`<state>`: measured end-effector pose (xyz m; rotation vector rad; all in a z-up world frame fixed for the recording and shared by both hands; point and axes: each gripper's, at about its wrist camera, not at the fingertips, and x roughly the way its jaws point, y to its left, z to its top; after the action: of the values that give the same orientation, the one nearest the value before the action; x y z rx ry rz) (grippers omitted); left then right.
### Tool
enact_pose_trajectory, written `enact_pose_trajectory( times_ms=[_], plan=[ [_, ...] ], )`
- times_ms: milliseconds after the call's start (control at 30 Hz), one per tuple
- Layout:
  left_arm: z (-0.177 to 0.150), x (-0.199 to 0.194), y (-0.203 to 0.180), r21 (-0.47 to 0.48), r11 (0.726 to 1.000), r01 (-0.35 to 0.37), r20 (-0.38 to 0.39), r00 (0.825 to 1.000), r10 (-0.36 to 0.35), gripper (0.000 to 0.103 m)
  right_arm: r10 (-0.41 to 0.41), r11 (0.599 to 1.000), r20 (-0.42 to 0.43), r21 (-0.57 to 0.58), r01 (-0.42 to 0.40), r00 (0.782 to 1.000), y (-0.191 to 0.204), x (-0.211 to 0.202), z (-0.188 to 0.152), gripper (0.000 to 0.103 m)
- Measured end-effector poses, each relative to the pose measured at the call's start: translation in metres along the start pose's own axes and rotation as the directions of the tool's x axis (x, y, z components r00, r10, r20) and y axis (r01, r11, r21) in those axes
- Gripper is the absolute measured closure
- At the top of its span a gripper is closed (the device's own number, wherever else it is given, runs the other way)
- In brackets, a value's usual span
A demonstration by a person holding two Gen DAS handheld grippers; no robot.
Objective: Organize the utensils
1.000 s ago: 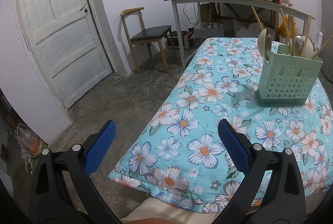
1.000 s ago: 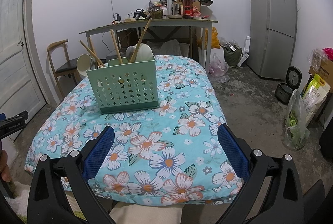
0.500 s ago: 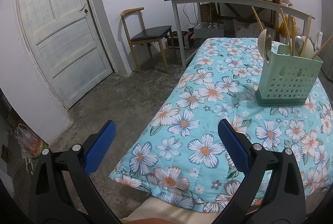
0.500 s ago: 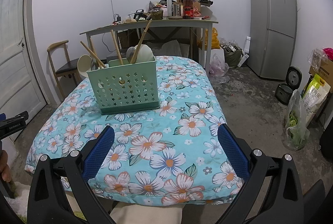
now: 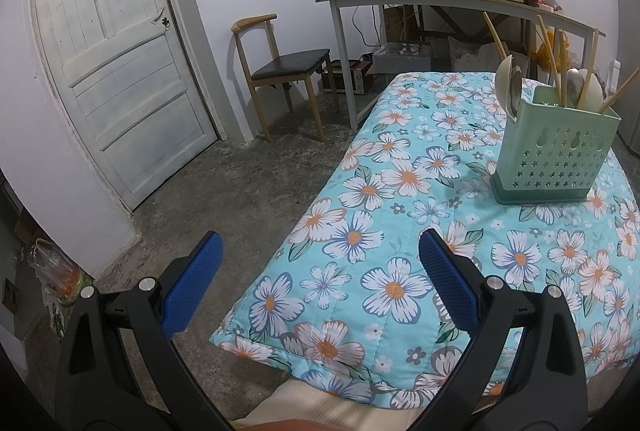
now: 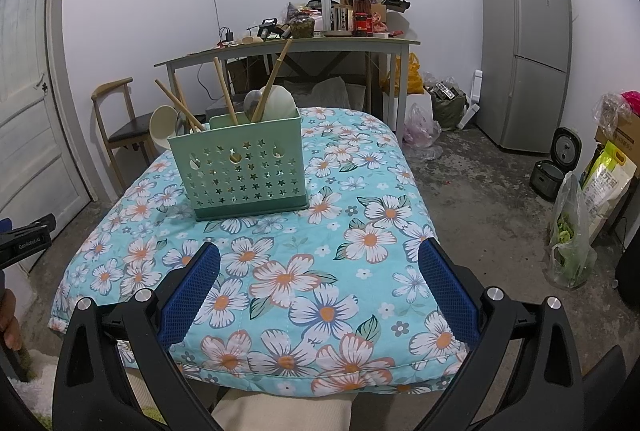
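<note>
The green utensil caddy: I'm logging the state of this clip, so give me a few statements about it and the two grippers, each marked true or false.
1. The green caddy stands upright on the floral cloth. True.
2. The right gripper is shut on a chopstick. False: its jaws are wide apart and hold nothing.
3. Wooden chopsticks and pale spoons stick up out of the caddy. True.
4. Loose spoons lie scattered on the cloth in front of the caddy. False: no utensil shows on the cloth.
5. The left gripper is open and empty. True.
</note>
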<state>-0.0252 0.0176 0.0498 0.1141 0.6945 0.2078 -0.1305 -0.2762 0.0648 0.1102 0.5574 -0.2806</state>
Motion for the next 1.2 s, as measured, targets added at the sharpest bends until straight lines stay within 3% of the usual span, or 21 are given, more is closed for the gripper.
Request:
enact_pose_trajectory(
  times_ms=[1200],
  plan=[
    [0.0005,-0.0005,0.0002,-0.001,1.000,-0.001,-0.001,1.000,0.001,0.008,0.004,1.000,-0.001,0.002,-0.004,1.000,0.0017,-0.0008,0.0004,0.006]
  ],
)
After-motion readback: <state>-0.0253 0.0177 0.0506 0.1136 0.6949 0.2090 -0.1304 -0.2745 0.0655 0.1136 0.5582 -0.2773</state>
